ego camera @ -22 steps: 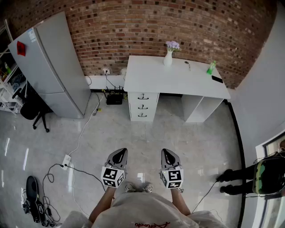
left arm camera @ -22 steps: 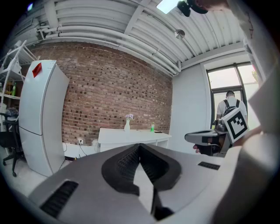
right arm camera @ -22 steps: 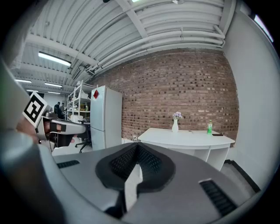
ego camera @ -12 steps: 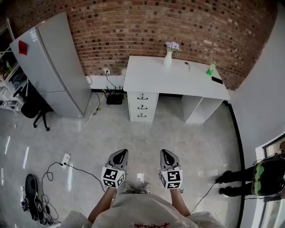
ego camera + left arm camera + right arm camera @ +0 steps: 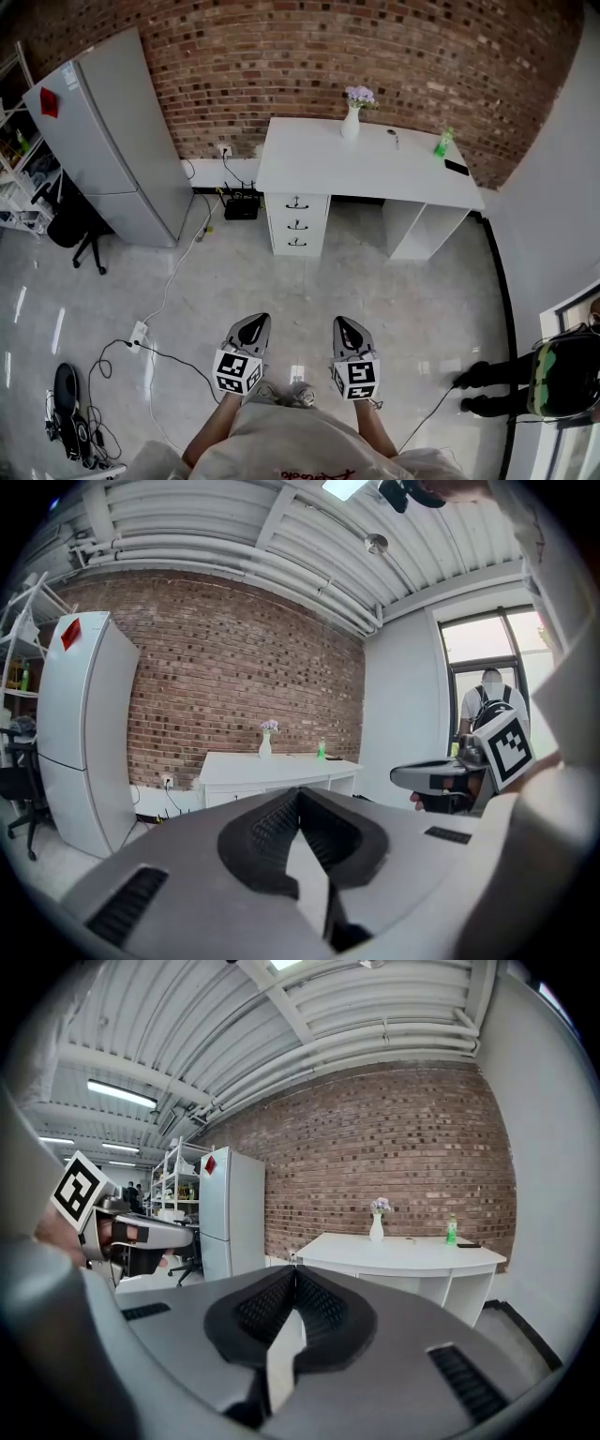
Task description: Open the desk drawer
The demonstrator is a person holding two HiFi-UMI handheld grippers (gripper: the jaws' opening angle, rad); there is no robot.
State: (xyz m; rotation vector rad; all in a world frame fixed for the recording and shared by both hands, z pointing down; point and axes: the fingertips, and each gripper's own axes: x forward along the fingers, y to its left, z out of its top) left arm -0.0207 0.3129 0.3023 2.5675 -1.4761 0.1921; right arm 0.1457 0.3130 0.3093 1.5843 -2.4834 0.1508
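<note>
The white desk [image 5: 367, 165] stands against the brick wall, far across the floor from me. Its stack of three drawers [image 5: 297, 225] on the left side is closed, each with a small dark handle. My left gripper [image 5: 255, 324] and right gripper [image 5: 343, 325] are held side by side in front of my body, pointing towards the desk. Both are shut and hold nothing. In the left gripper view the jaws [image 5: 300, 790] meet at the tip, with the desk [image 5: 274, 766] small beyond them. The right gripper view shows its jaws [image 5: 295, 1269] closed too, with the desk [image 5: 405, 1252] ahead.
A grey fridge [image 5: 108, 141] stands left of the desk, with a black office chair [image 5: 72, 231] further left. A vase of flowers [image 5: 352, 117], a green bottle [image 5: 442, 142] and a dark phone [image 5: 457, 167] sit on the desktop. Cables and a power strip [image 5: 141, 337] lie on the floor at left. A person [image 5: 555, 371] stands at the right.
The view has shifted slightly and the right gripper has drifted a little to the left. Both grippers stay shut and far from the desk.
</note>
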